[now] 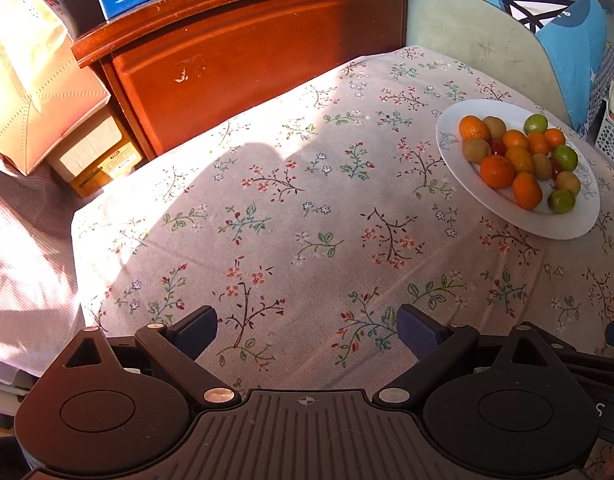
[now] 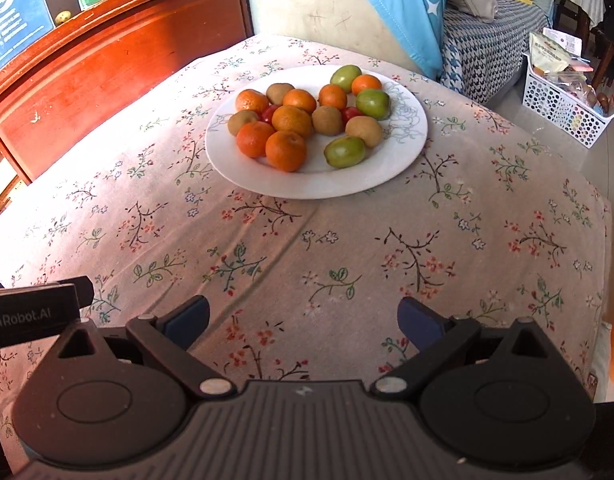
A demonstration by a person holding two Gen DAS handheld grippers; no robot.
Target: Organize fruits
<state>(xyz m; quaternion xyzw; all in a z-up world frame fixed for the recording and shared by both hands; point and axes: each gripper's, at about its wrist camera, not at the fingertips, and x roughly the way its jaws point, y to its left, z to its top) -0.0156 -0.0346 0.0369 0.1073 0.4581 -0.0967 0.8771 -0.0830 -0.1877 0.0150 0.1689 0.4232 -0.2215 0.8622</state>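
While all fruits point(image 2: 307, 120) are heaped unsorted on the plate point(image 2: 267, 184), both tools point(image 1: 307, 332) point(image 2: 303, 320) are held wide, empty.

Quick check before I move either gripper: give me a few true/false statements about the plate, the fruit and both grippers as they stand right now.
1. All the fruit sits on the white plate. True.
2. The right gripper is shut on a tangerine. False: its jaws are open and empty, above the floral tablecloth.
3. The left gripper is open and holds nothing. True.
4. The plate holds only orange fruit. False: besides tangerines there are green fruits, brown kiwis and small red ones.
5. The plate stands on the wooden cabinet. False: it rests on the tablecloth.
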